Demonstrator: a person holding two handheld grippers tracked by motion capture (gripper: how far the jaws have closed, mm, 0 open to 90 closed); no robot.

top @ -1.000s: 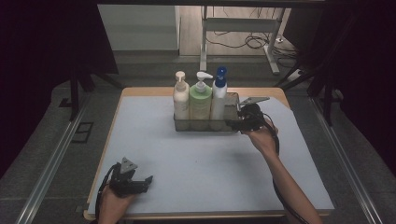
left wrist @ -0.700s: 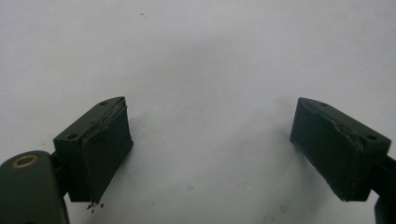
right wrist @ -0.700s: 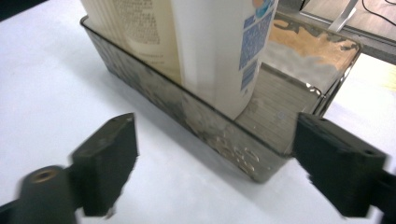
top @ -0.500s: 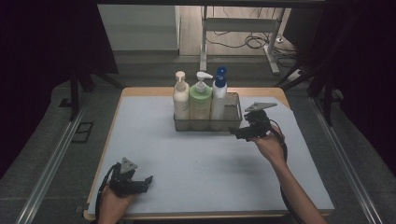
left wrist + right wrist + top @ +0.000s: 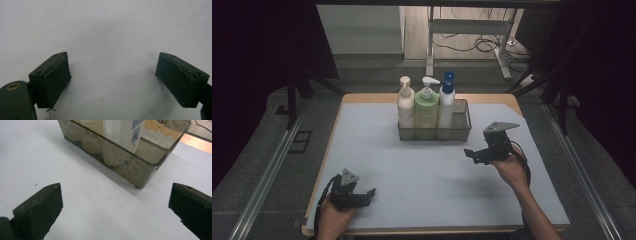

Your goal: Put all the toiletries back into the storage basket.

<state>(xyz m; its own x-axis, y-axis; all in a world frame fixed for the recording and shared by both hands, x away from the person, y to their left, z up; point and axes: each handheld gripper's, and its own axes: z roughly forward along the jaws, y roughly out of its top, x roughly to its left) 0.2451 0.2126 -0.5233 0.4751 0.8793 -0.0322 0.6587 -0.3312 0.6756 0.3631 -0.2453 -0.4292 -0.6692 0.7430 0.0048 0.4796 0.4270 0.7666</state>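
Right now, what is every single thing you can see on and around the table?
Bottles: three, cream, green and white with a blue cap, upright in a row inside the basket.
Basket: one, dark see-through, far middle of the table.
Mat: one, pale grey-blue, covering the tabletop.
Table: one, wooden edge showing round the mat.
Cables: several, dark, on the floor beyond.
Left claw: one, black, open, near left corner, nothing between its jaws.
Right claw: one, black, open, right of the basket, jaws just opened, nothing between them.
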